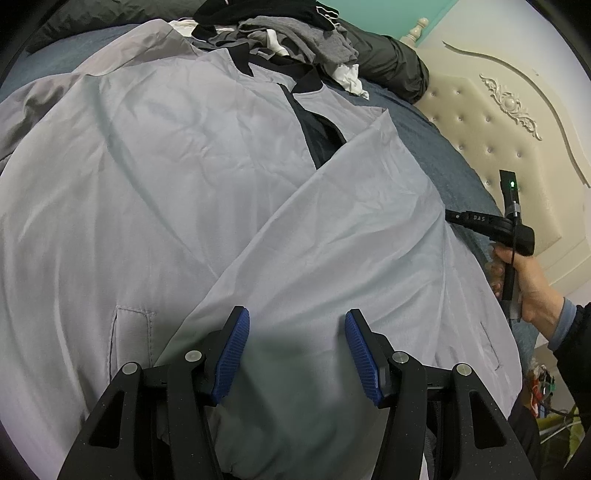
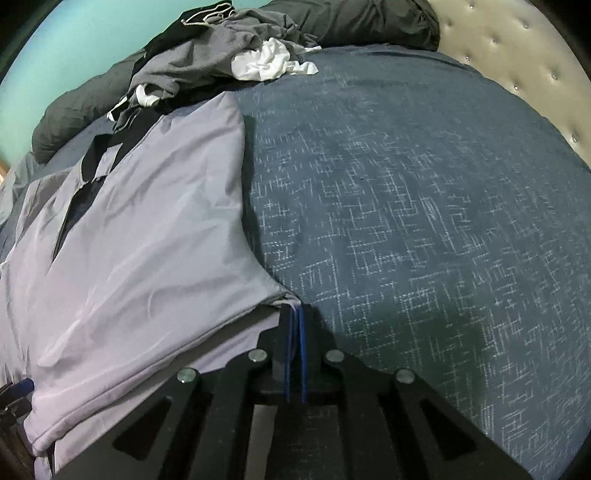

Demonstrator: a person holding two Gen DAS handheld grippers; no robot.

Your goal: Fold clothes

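In the left wrist view, a pale grey jacket (image 1: 184, 177) with a dark collar and front placket lies spread over a blue patterned bedspread (image 1: 454, 162), filling most of the frame. One panel of it is folded diagonally across the front, and a stitched pocket opening shows near the lower left. The left gripper (image 1: 297, 354) hangs low over the fabric with its blue-padded fingers (image 1: 232, 354) set wide apart and nothing between them. At the right edge of the jacket, the person's right hand (image 1: 524, 280) holds the right gripper (image 1: 452, 216), whose tip meets the garment's edge; from here it cannot be told how far it is closed. Beyond the jacket sit a heap of grey, black and white clothes (image 1: 291, 33), a dark rolled duvet (image 1: 388, 59) and a cream tufted headboard (image 1: 491, 122). In the right wrist view, the right gripper (image 2: 295, 325) has its blue pads (image 2: 303, 350) drawn nearly together, pinching a thin edge of the grey jacket (image 2: 140, 221) at the point where the fabric tapers. The jacket lies to the left, on the blue bedspread (image 2: 424, 206), which fills the right side. The clothes heap (image 2: 221, 48) and dark duvet (image 2: 354, 18) lie at the far end, with the headboard (image 2: 517, 44) to the upper right.
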